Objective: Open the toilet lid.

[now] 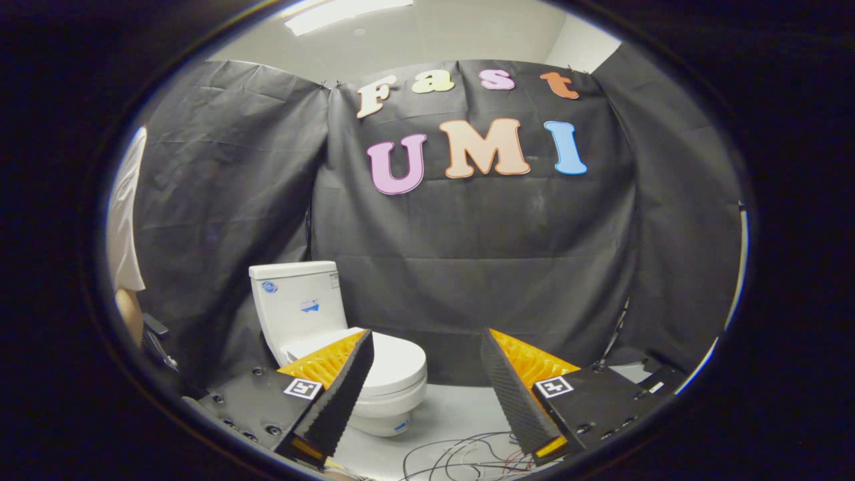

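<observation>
1. Black cloth walls close off the booth around a pale floor (461, 407).
2. White toilet (347, 347) stands beyond the left finger, its lid (394, 364) down flat on the seat.
3. Gripper (425, 387) fingers are spread wide, holding and touching nothing.
4. Loose cables (461, 454) lie on the floor between the fingers.
5. A person's sleeve (123, 214) shows far left.

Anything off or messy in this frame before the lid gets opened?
Loose cables sprawl on the floor just ahead of the open gripper, near the toilet base. The lid lies flat and closed; nothing looks damaged.
</observation>
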A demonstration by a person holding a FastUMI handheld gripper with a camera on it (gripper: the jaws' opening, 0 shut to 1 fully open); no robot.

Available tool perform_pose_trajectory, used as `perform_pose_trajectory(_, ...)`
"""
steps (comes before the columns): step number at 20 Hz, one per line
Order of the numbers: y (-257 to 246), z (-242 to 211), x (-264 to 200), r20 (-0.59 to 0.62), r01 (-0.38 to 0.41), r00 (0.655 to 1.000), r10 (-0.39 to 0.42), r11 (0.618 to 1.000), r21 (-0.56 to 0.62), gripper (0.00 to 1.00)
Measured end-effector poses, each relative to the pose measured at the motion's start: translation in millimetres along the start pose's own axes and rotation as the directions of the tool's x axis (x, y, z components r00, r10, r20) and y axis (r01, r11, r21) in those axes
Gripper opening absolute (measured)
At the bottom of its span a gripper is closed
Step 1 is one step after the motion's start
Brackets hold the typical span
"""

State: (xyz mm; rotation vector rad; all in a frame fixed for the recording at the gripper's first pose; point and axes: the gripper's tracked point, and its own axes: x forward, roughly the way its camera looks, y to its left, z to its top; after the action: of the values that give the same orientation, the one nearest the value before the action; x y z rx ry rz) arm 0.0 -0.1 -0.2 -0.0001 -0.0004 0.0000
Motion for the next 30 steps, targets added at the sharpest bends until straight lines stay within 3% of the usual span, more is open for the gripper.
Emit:
perform_pose_trajectory(19, -1, 2, 2, -0.001, 0.005, 1.000, -0.005, 1.000, 0.002, 1.00)
perform_pose_trajectory(26, -1, -13, 49, -0.064, 0.012, 0.998, -0.012, 1.000, -0.004, 0.90)
perform_pose_trajectory(30, -1, -2, 76, -0.007, 0.026, 1.000, -0.026, 1.000, -0.003, 0.88)
